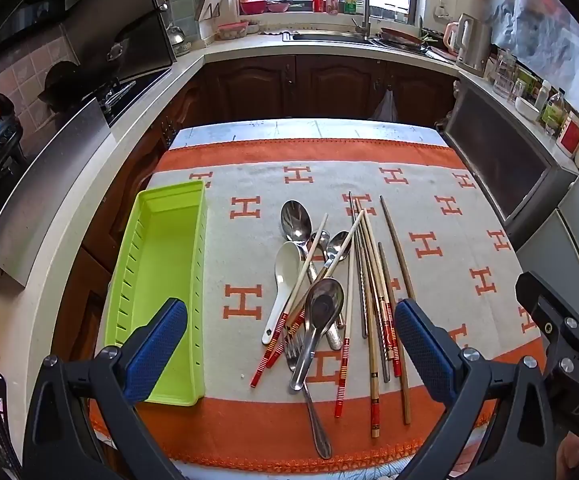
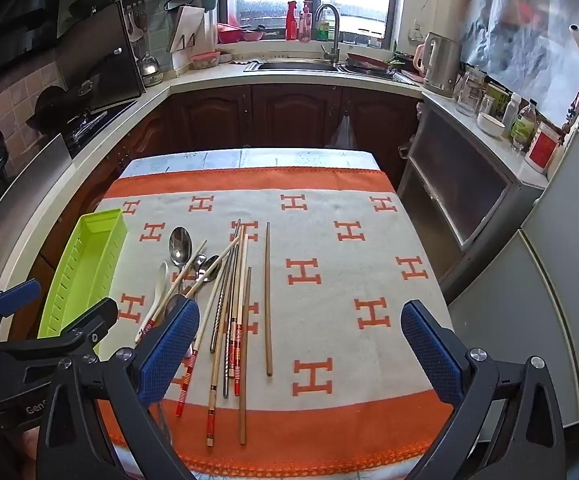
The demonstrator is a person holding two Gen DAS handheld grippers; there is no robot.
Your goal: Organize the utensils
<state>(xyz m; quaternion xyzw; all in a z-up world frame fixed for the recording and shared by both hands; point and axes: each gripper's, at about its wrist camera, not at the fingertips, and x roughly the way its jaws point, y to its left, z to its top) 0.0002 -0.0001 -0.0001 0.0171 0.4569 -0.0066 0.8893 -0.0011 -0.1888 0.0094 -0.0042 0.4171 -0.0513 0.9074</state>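
A pile of utensils lies on the orange-and-cream cloth: metal spoons, a white ceramic spoon, a fork and several chopsticks. An empty lime-green tray lies to their left. My left gripper is open, held above the near end of the pile. My right gripper is open, above the cloth just right of the chopsticks; one brown chopstick lies apart. The tray and spoons also show in the right wrist view.
The table stands in a kitchen, with counters on the left, far side and right. A sink is under the window, a grey cabinet close to the table's right edge. The other gripper shows at each view's edge.
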